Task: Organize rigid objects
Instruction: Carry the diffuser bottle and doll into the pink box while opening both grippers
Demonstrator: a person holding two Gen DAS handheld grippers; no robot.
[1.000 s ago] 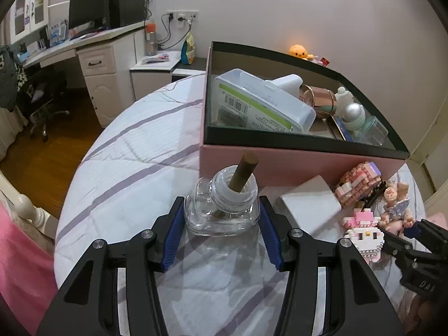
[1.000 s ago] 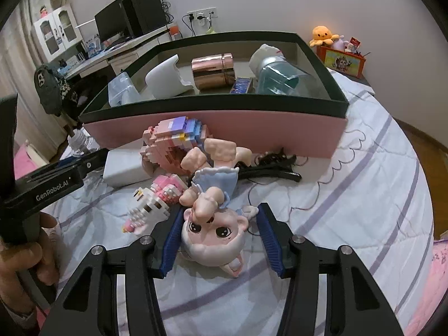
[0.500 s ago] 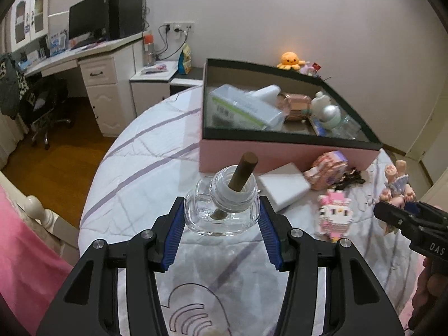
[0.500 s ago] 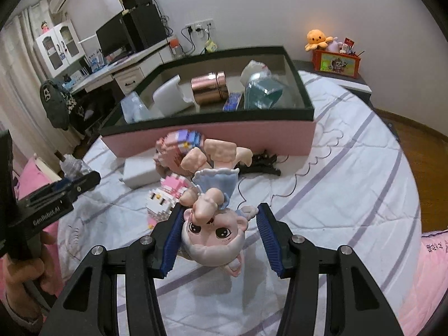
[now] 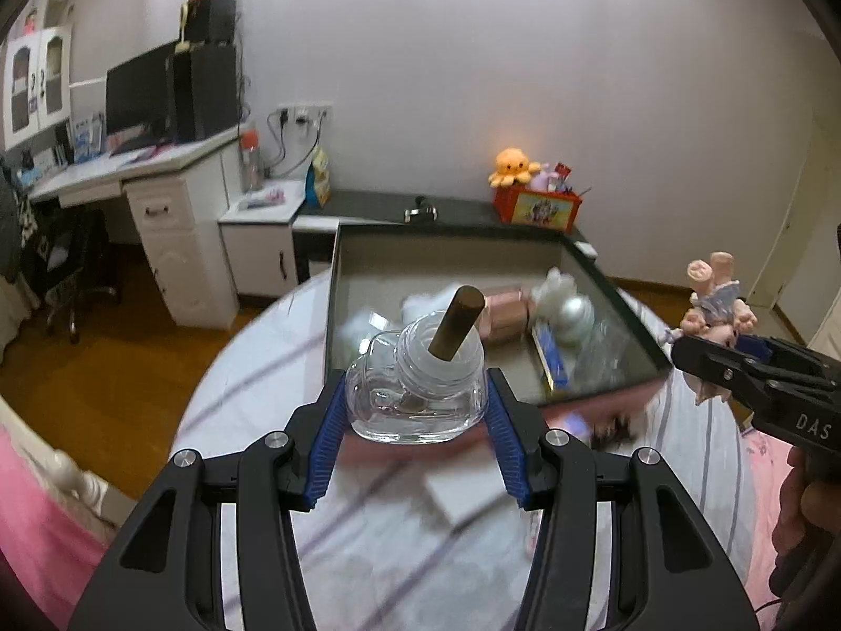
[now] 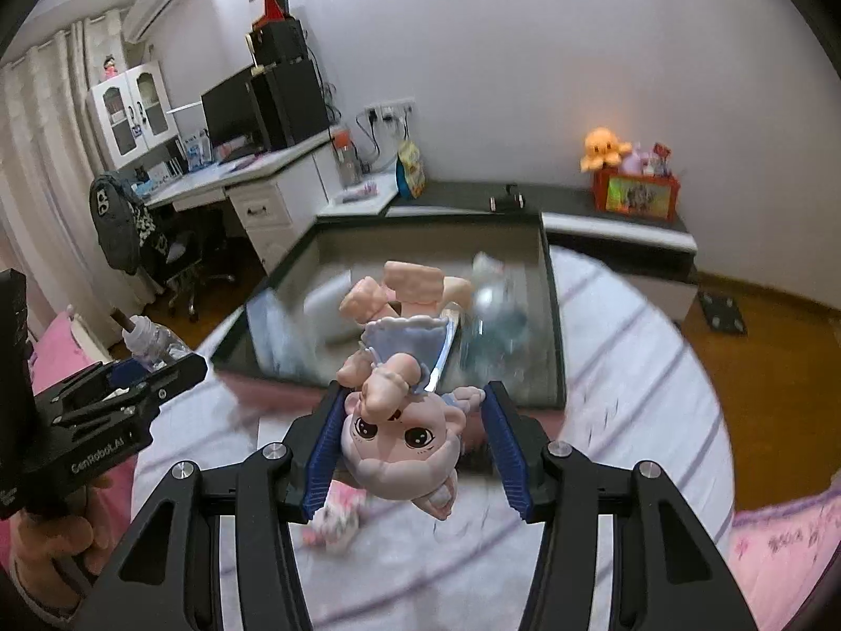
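Doll is held upside down, clamped between blue pads of right tool, above the bed. Open box is seen behind the doll. Left tool, carrying a glass bottle, is seen left of the doll.

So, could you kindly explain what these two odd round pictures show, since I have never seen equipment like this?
There is no robot here: a person holds a hand-operated two-finger gripper in each hand. Each gripper carries a wide-angle camera looking forward along its fingers, hence the round, bent pictures.

The left wrist view shows the left gripper clamped on a clear glass bottle with a brown stick through its neck. The right wrist view shows the right gripper clamped on the head of a small doll, which hangs upside down.

Both are lifted above a bed with a striped sheet. On it sits a pink box with a dark rim, already holding several items, too blurred to name. A few things lie on the sheet in front of it.
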